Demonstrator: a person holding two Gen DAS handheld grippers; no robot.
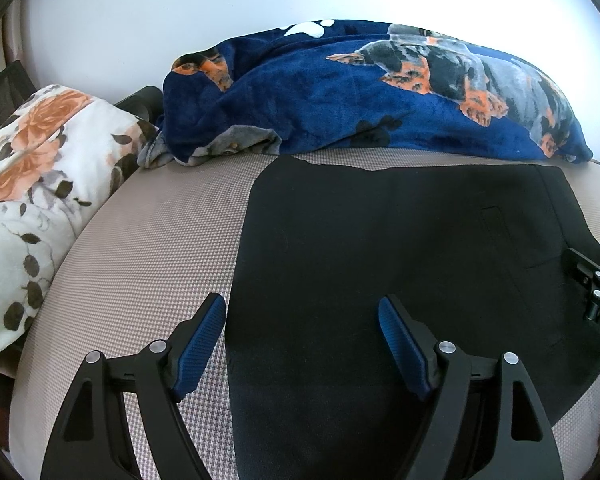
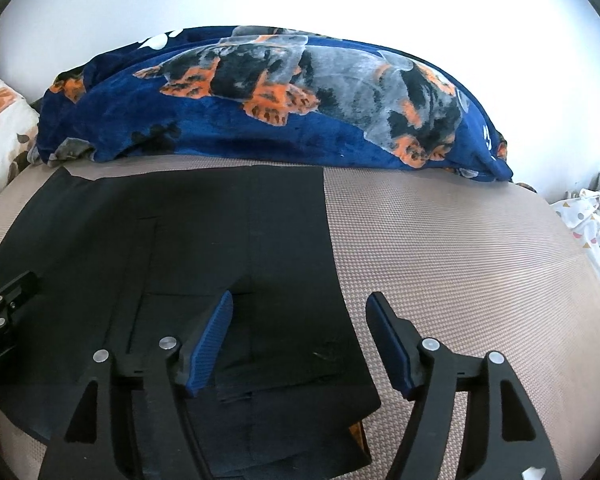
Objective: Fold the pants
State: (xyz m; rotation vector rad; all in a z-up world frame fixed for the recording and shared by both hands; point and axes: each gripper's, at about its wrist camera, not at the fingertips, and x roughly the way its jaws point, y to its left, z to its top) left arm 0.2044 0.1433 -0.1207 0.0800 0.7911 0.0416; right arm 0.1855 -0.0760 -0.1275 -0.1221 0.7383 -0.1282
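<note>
Black pants (image 1: 380,240) lie folded flat on a beige woven mattress (image 1: 148,248). My left gripper (image 1: 302,304) hovers open over their left edge, one blue pad above the mattress and the other above the cloth, holding nothing. In the right wrist view the pants (image 2: 200,240) show stacked layers near the front, and their right edge runs between the fingers of my right gripper (image 2: 300,300). That gripper is open too, with no pad pressing on the cloth. Each gripper's black body shows at the edge of the other's view.
A dark blue fleece blanket with a dog print (image 1: 360,92) is bunched along the far side against a white wall. A floral white and orange pillow (image 1: 32,184) lies at the left. A white dotted cloth (image 2: 596,224) sits at the right edge.
</note>
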